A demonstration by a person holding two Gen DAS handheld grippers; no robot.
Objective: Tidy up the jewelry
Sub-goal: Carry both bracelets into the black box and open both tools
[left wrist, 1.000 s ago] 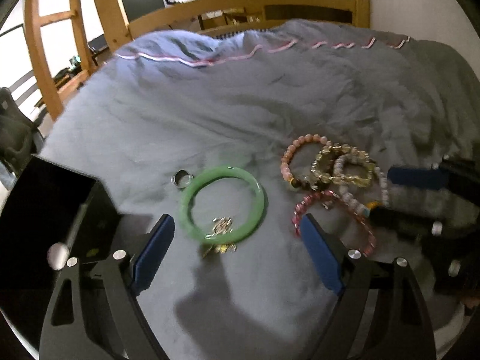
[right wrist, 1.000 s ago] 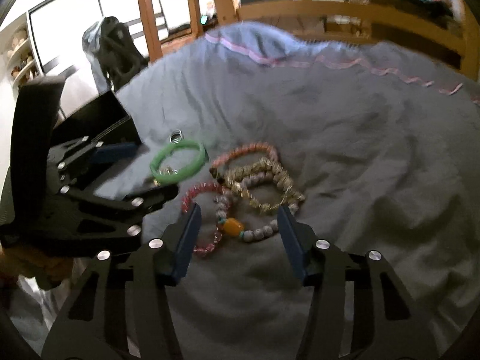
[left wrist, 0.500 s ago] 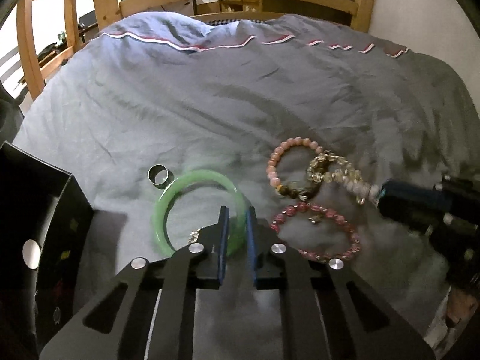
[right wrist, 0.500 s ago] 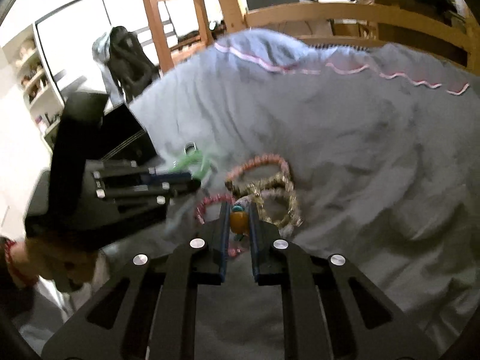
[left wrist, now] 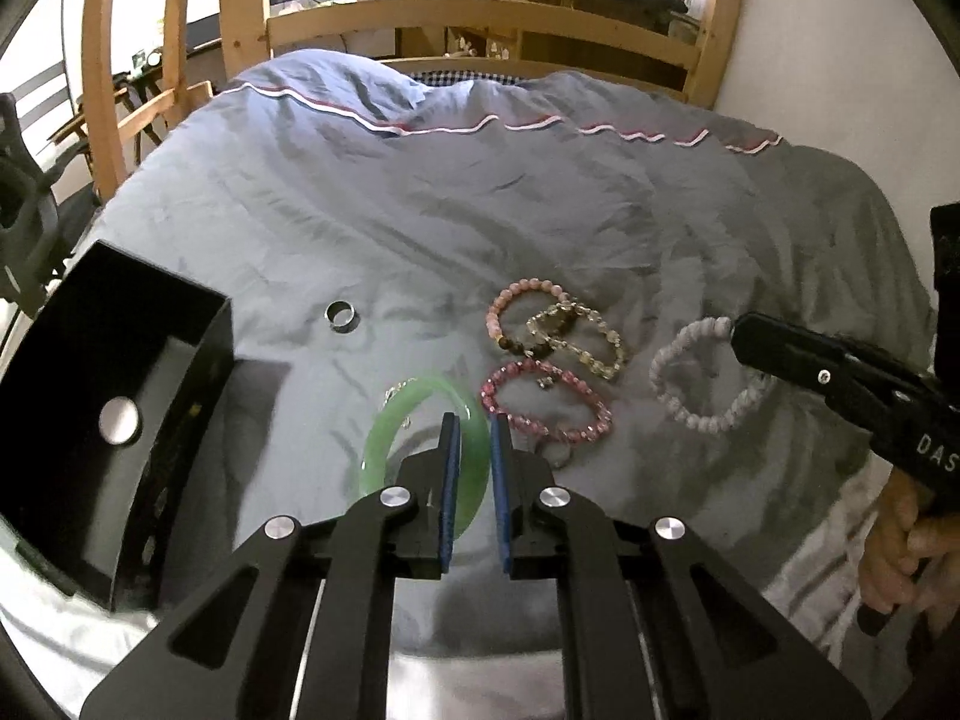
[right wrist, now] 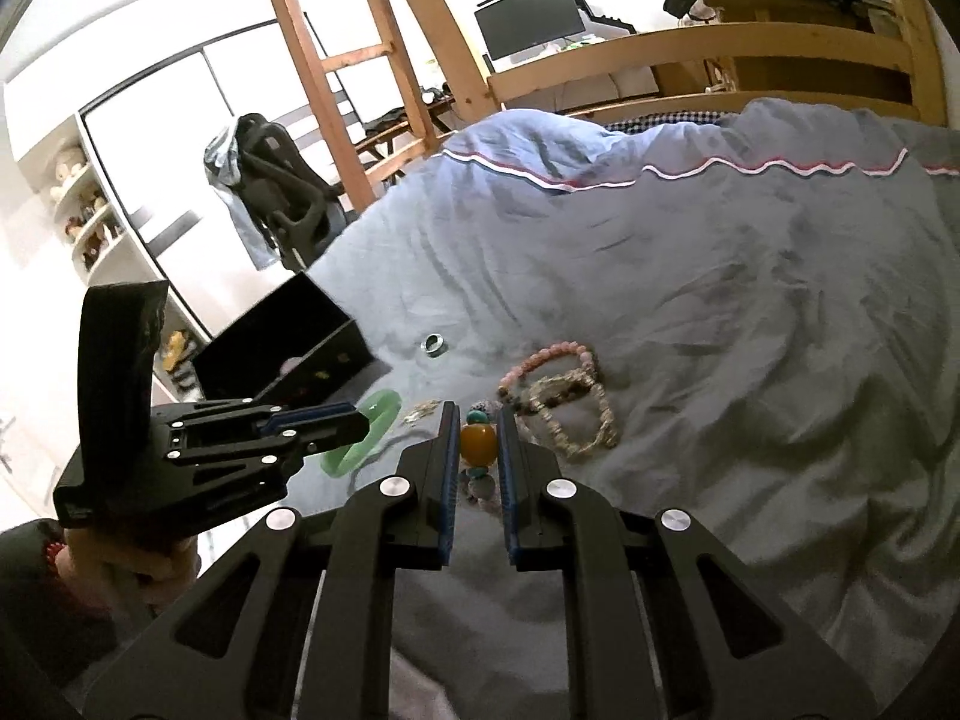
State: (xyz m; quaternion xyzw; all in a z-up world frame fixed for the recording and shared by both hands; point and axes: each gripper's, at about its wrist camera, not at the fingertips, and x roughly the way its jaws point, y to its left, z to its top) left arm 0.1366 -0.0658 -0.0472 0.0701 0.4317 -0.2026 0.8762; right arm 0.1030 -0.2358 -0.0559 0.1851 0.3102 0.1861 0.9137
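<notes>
Left tool [left wrist: 474, 429] clamped on the smooth green jade bangle [left wrist: 414, 402], lower centre; right tool [right wrist: 477, 420] clamped on the white beaded bracelet's [left wrist: 702, 372] amber bead [right wrist: 478, 443]

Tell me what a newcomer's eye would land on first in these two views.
First, the green bangle pinched in the left claw, low in the left wrist view. Next, the white bead bracelet with its amber bead gripped by the right claw. Then the open black box at the left on the blue duvet.
</notes>
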